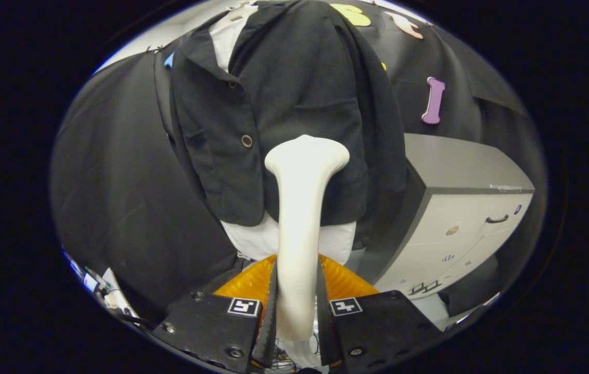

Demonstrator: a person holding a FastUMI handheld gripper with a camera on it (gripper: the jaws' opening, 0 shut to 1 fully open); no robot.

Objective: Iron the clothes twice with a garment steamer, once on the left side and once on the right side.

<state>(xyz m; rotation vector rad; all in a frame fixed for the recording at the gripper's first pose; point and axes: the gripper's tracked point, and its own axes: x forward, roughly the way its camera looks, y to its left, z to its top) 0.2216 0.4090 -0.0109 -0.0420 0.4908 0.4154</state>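
Observation:
My gripper (297, 306) is shut on the handle of a white garment steamer (299, 218), both fingers pressing its sides. The steamer stands up ahead of the fingers, its wide head (307, 156) against the lower front of a black jacket (284, 104). The jacket hangs on a white mannequin torso (336, 241), with a round button (246, 141) just left of the steamer head. The head sits on the jacket's panel to the right of the button line. A white collar area (227, 36) shows at the jacket's top.
A grey-topped white drawer cabinet (460, 218) stands to the right of the mannequin. An orange ribbed object (346, 283) lies just behind the fingers, under the torso. Black cloth hangs behind and to the left. Cables and small items (99, 288) sit at the lower left.

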